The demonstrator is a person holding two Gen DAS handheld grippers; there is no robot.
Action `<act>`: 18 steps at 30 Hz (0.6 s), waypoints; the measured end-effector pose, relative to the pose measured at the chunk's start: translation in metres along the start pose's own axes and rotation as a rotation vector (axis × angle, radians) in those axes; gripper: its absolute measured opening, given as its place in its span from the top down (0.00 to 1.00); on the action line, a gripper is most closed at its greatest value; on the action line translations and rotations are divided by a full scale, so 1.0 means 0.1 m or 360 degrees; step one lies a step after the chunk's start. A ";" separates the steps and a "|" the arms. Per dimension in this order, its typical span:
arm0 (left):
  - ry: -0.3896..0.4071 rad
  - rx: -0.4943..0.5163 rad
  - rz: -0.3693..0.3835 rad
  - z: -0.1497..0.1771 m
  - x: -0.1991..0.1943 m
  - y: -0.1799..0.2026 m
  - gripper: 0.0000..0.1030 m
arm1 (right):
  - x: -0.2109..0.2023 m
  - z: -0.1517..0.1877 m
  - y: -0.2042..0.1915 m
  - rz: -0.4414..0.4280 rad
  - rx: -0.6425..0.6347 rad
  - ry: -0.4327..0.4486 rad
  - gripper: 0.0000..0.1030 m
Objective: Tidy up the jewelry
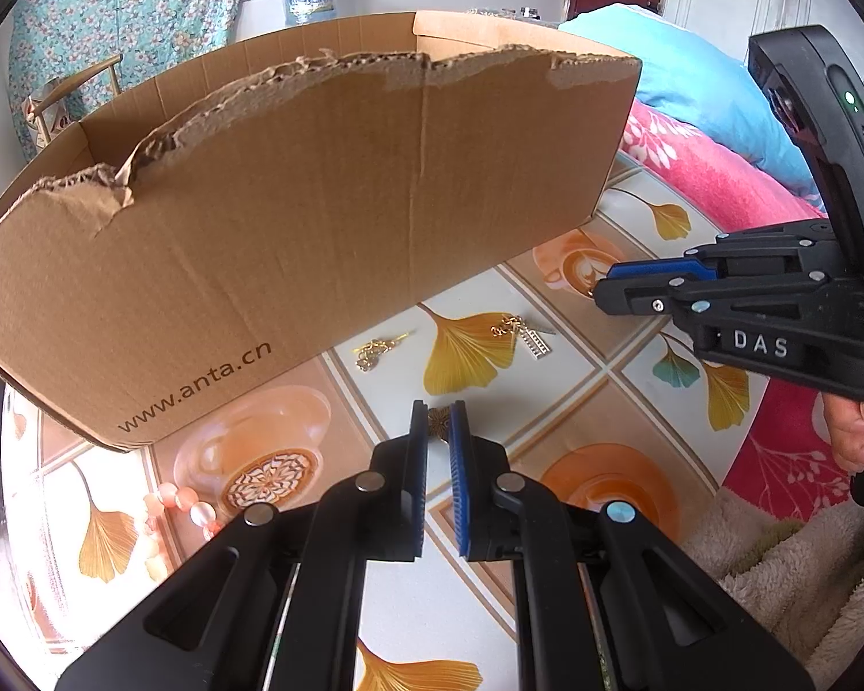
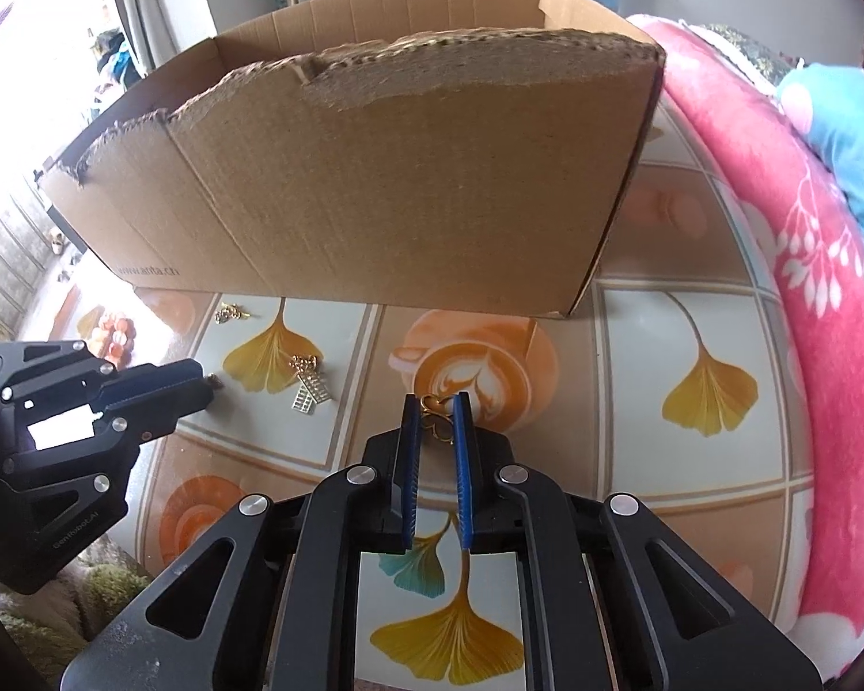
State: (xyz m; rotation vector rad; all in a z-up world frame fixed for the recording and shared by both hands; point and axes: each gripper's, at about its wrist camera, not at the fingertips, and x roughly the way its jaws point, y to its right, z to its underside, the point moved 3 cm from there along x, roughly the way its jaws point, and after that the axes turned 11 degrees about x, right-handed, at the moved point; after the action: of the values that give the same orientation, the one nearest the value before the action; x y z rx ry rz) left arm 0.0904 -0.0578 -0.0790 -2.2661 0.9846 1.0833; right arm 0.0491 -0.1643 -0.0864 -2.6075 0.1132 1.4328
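Observation:
My left gripper point(image 1: 438, 412) is shut on a small bronze flower-shaped ornament point(image 1: 439, 425) just above the patterned tabletop point(image 1: 576, 380); the right wrist view shows this left gripper point(image 2: 204, 383) at the left. My right gripper point(image 2: 438, 403) is shut on a gold heart-shaped piece point(image 2: 436, 423) over the coffee-cup print. Seen from the left wrist, the right gripper point(image 1: 602, 288) looks shut, with its catch hidden. Loose on the table lie a gold chain point(image 1: 374, 348) point(image 2: 231, 311), a gold piece with a silver ladder charm point(image 1: 524, 337) point(image 2: 308, 388), and a pink bead bracelet point(image 1: 184, 504) point(image 2: 118, 337).
An open cardboard box point(image 1: 294, 219) point(image 2: 374, 184) with a torn front rim stands right behind the jewelry. A pink blanket point(image 2: 806, 288) and a blue pillow point(image 1: 697, 86) lie along the table's right side. A person's hand point(image 1: 858, 432) grips the right tool's handle above beige plush fabric point(image 1: 777, 564).

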 end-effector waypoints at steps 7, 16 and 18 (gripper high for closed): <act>0.0000 0.0002 -0.0004 0.00 0.01 0.00 0.93 | -0.01 -0.06 0.15 -0.0040 0.0037 0.0018 0.91; -0.0008 0.0049 -0.0029 -0.03 0.01 0.03 0.93 | -0.08 -0.07 0.21 -0.0103 0.0021 0.0069 0.91; -0.0009 0.0053 -0.0024 -0.03 0.01 0.03 0.93 | -0.11 -0.06 0.21 -0.0115 0.0007 0.0082 0.91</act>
State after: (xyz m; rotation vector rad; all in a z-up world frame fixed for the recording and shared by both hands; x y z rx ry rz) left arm 0.0902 -0.0620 -0.0783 -2.2392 0.9749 1.0587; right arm 0.0450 -0.1861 -0.0761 -2.6175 0.0284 1.3405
